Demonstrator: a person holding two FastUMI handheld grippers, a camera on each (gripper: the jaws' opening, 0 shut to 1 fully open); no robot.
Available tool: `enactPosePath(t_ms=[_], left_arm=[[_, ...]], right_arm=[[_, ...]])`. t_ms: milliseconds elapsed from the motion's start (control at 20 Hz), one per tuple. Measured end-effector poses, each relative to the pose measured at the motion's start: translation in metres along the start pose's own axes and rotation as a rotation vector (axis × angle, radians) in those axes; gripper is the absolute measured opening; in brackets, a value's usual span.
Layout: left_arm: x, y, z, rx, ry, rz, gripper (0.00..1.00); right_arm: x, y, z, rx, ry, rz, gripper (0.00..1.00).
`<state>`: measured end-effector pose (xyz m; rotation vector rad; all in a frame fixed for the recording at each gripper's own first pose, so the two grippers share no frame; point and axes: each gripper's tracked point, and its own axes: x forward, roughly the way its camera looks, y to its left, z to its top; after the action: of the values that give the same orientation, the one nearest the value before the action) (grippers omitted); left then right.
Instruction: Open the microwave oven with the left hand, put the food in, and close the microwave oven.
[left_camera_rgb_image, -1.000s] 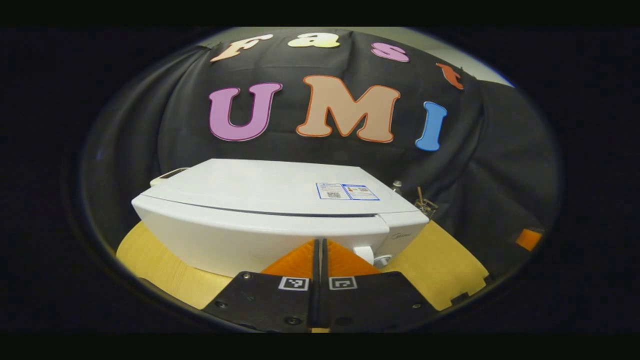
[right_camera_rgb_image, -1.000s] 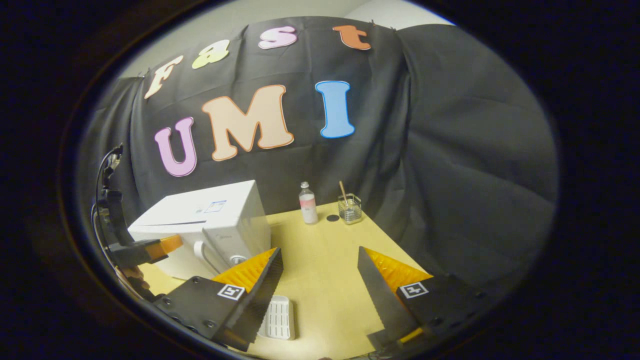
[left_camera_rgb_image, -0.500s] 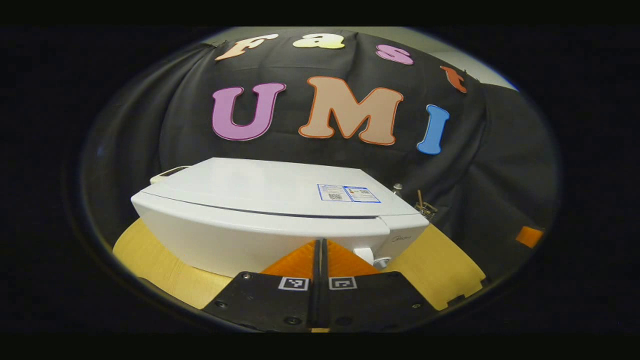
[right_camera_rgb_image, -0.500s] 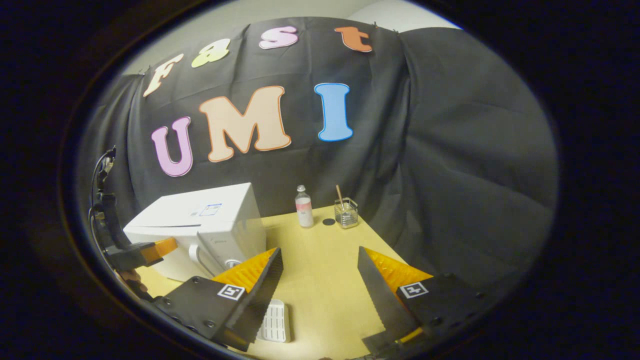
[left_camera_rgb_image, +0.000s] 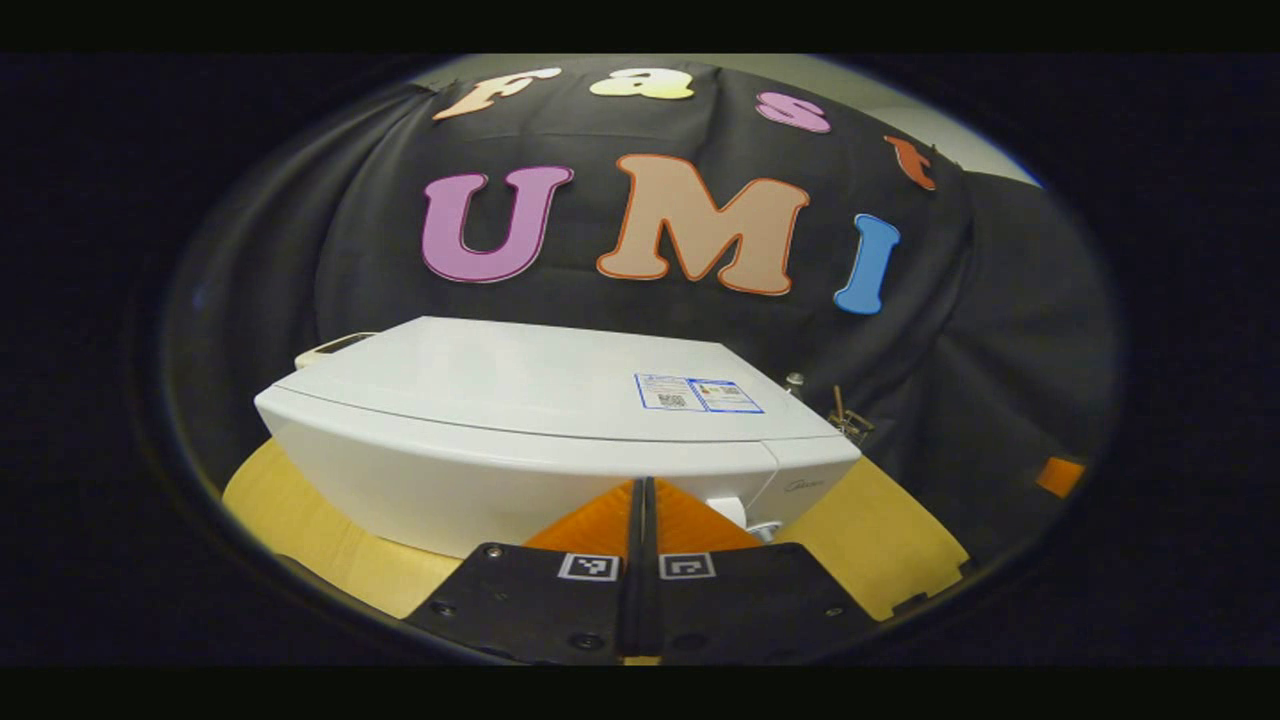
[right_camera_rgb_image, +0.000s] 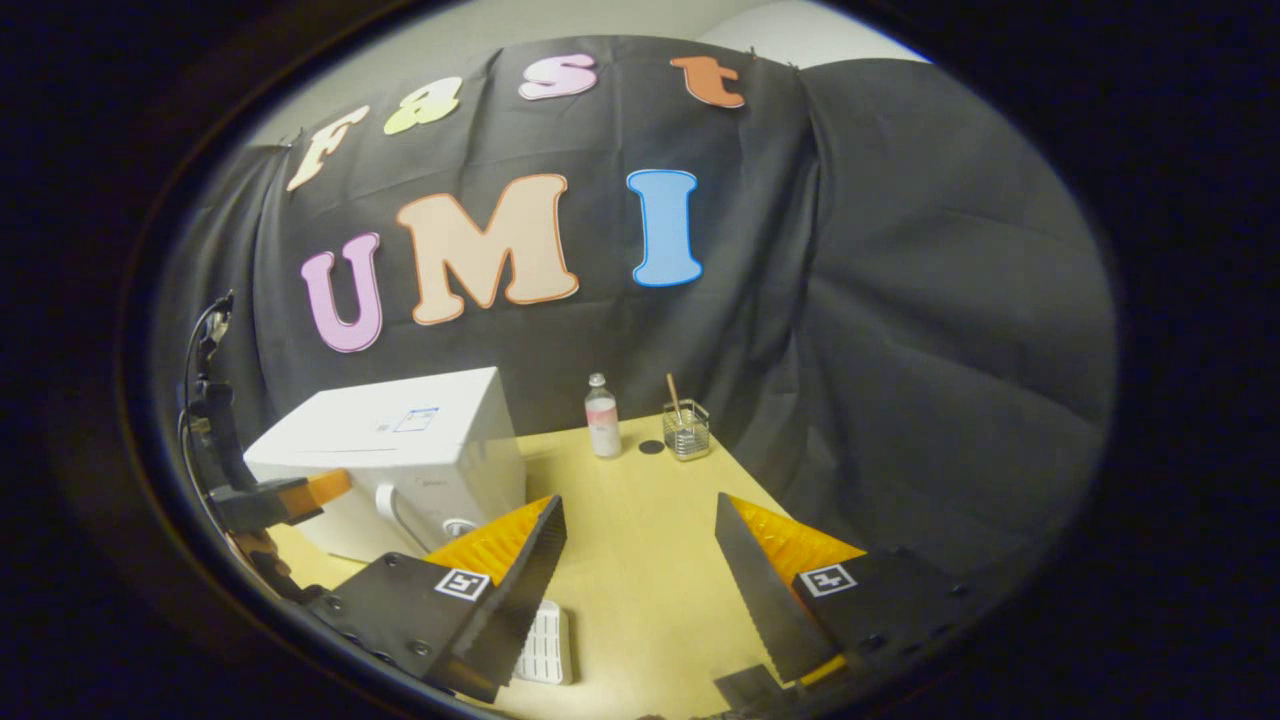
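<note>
Microwave (left_camera_rgb_image: 540, 430) just beyond left gripper (left_camera_rgb_image: 640, 500) fingers (left_camera_rgb_image: 600, 525)

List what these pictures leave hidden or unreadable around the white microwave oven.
- White microwave oven interior: left gripper view, closed door hides it.
- Its lower front: shut left gripper covers it.
- White ribbed tray: right gripper view, open right gripper finger partly hides it.
- Top sticker: too small.
</note>
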<state>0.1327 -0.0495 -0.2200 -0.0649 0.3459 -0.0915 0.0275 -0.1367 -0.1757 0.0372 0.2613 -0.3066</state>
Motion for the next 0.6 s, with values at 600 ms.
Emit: enactPosePath(t_ms=[600], left_arm=[[0.000, -0.002, -0.001, 0.001, 0.002, -0.020, 0.00]], right_arm=[[-0.011, 0.026, 0.009, 0.011, -0.020, 0.063, 0.96]])
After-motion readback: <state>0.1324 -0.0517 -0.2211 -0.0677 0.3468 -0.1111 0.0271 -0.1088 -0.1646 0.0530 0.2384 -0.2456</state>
